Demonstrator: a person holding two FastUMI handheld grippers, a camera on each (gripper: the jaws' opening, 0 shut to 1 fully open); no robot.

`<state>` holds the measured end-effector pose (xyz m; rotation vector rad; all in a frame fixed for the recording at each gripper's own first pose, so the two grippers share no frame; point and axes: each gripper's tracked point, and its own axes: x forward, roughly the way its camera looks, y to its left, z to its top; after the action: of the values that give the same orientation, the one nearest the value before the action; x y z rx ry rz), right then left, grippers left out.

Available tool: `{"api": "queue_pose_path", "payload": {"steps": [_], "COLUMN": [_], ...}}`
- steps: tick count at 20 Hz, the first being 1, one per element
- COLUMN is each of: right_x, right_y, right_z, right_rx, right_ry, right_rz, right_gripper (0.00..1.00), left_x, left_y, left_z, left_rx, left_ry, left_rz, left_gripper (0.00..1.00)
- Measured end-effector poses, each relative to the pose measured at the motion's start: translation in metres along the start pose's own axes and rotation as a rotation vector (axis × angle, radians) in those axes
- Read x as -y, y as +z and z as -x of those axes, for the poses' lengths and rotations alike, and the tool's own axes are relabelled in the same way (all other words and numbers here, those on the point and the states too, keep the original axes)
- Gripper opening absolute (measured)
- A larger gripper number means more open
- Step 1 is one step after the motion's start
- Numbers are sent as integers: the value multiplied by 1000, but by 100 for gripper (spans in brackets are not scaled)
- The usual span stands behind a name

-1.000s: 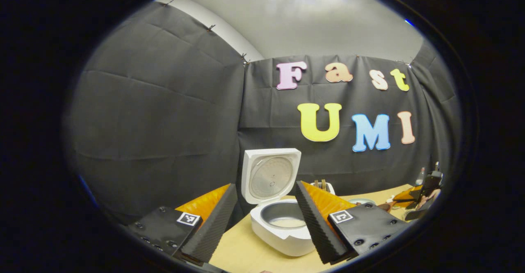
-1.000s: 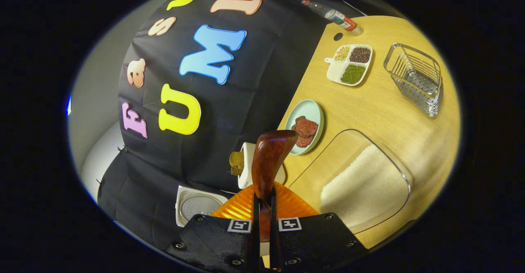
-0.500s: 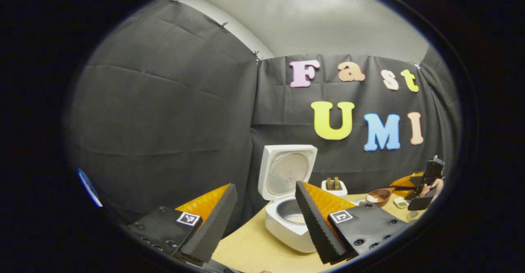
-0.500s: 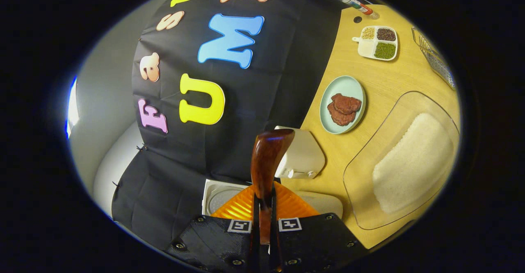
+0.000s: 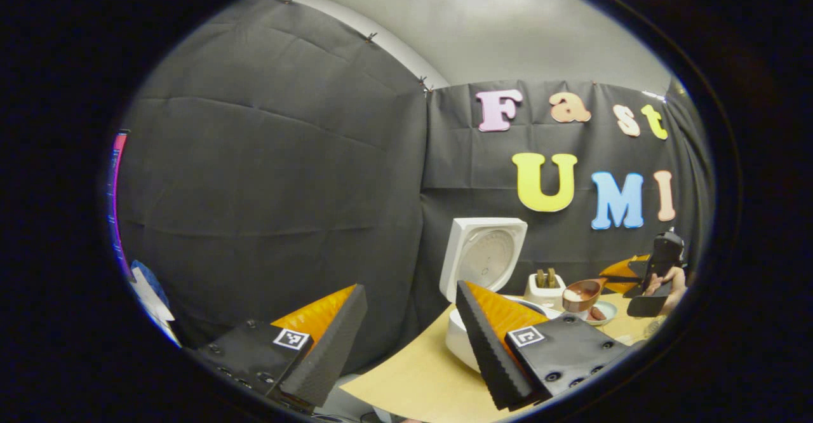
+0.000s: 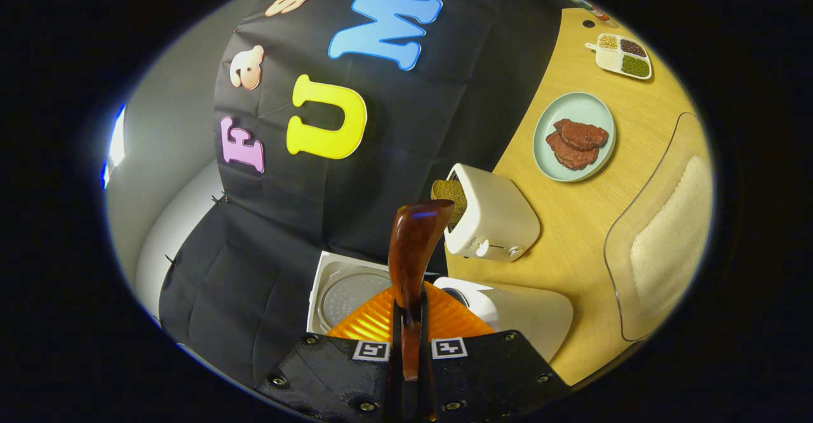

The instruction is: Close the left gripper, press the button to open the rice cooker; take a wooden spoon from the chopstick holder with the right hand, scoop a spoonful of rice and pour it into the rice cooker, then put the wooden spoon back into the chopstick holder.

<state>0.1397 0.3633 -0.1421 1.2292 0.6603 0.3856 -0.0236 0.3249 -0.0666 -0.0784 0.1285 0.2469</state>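
Observation:
The white rice cooker (image 5: 458, 337) stands on the wooden table with its lid (image 5: 484, 256) raised. My left gripper (image 5: 406, 347) hangs open in front of it, nothing between its fingers. To the cooker's right, the wooden spoon (image 5: 581, 293) carries a little white rice. My right gripper (image 5: 648, 277) holds it, with a hand behind. In the right gripper view, that gripper (image 6: 409, 321) is shut on the spoon's handle. The spoon (image 6: 416, 245) sticks forward, its bowl seen from the back above the cooker's open lid (image 6: 346, 293) and body (image 6: 517, 312).
A white toaster-like box (image 6: 492, 216) with brown slices stands beside the cooker. Farther along the table (image 6: 571, 220) are a pale plate of meat (image 6: 575, 137), a clear tray of rice (image 6: 664, 232) and a divided dish of beans (image 6: 619, 60).
My right gripper has carried the spoon away from the rice tray toward the rice cooker. The left gripper has swung left, so the cooker sits further right in its view.

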Motion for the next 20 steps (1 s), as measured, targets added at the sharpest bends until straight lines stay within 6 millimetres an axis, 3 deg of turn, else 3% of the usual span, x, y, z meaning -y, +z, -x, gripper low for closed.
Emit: {"api": "queue_pose_path", "payload": {"steps": [6,12,17,20], "right_x": [-14,-22,-21,-13], "right_y": [-27,-58,-90,-95], "right_z": [-46,-92,-114,-117], "right_rx": [-42,-77,-132,-141], "right_ry": [-9,-44,-80,-118], "right_rz": [110,343,541,669], "right_gripper": [9,9,10,10], "left_x": [-36,-61,-80,-87], "left_y": [-10,-25,-34,-34], "left_z": [10,23,30,33], "left_rx": [-20,-52,-71,-66], "left_ry": [76,139,178,194], "left_rz": [2,15,26,29], "left_gripper": [95,98,98,96]}}
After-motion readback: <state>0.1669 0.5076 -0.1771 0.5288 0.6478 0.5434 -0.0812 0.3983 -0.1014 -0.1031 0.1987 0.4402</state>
